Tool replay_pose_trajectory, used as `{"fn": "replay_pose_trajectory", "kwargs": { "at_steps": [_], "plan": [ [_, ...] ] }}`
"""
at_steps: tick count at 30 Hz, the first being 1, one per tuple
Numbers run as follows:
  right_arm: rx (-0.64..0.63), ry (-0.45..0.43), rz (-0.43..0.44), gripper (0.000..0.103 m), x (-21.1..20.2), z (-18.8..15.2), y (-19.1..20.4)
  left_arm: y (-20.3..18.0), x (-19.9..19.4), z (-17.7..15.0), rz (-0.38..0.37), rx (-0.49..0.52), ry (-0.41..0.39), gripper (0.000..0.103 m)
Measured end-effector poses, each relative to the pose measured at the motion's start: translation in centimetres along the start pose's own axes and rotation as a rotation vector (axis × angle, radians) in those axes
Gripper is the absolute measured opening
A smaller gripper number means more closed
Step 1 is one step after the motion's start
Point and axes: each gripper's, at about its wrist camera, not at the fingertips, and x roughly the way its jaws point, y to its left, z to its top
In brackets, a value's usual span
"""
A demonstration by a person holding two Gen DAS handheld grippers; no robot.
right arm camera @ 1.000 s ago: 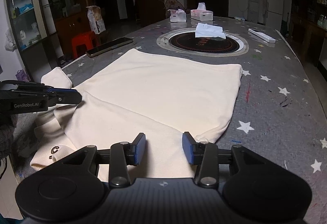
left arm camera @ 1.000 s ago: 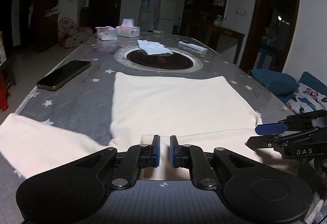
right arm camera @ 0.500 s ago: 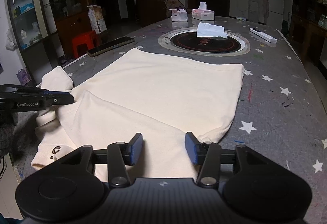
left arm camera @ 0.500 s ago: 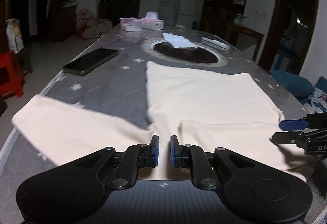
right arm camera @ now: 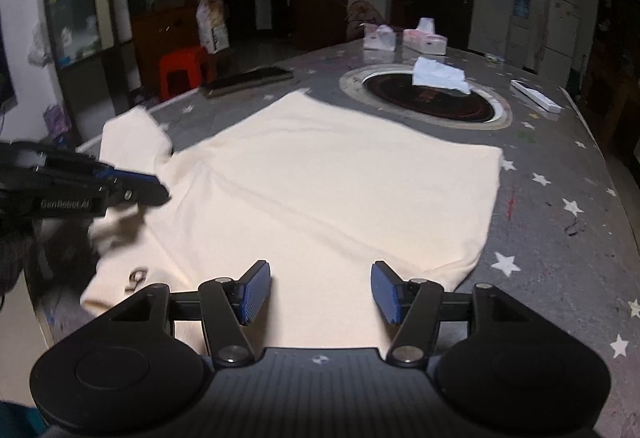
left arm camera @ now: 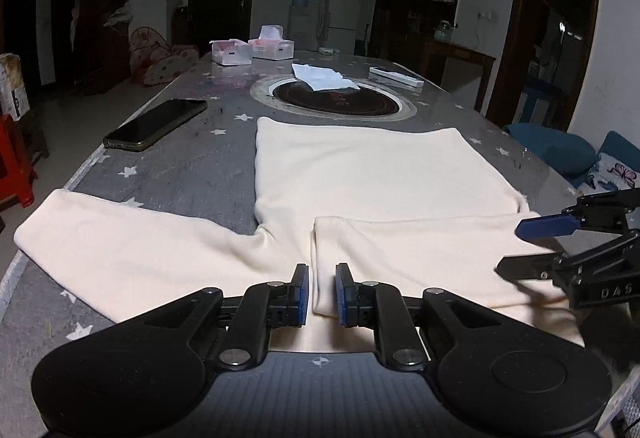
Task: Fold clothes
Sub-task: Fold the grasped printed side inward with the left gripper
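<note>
I see the grey star-printed worktop [left arm camera: 192, 166] filling both views, and on it the cream garment [left arm camera: 376, 174] lies flat, its body running toward 12 o'clock from my left camera. One sleeve [left arm camera: 120, 242] stretches out to 9 o'clock; the other sleeve [left arm camera: 420, 250] is folded across the chest at 3 o'clock. The garment's near edge reaches the worktop's front edge (a small dark logo shows there in the right view). Beyond the hem, at 12 o'clock, sits a round dark inset [left arm camera: 334, 103] with a white tissue [left arm camera: 322, 78] on it. A phone [left arm camera: 156, 124] lies at 10 o'clock, well apart from the cloth.

My left hand-held gripper [left arm camera: 318, 296] is opening, blue pads a narrow gap apart over the folded sleeve's end, gripping nothing I can make out. My right hand-held gripper [right arm camera: 320, 292] is opening too, jaws wide, with cloth lying below and between them, released.
</note>
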Motion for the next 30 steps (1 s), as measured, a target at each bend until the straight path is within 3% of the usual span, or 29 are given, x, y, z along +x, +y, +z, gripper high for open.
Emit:
{"fn": "replay_pose_trajectory", "kwargs": {
  "at_steps": [10, 15, 30],
  "plan": [
    [-0.045, -0.01, 0.005, 0.058, -0.1, -0.6, 1.3, -0.3, -0.7, -0.4, -0.012, 0.032, -0.003, 0.014],
    [-0.042, -0.01, -0.001, 0.063, -0.1, -0.5, 1.1, -0.5, -1.3, -0.3, -0.005, 0.05, -0.027, 0.003],
    [-0.036, -0.008, -0.006, 0.068, 0.0, -0.6, 0.9, 0.5, -1.9, 0.2, 0.022, -0.008, -0.031, 0.006]
  ]
}}
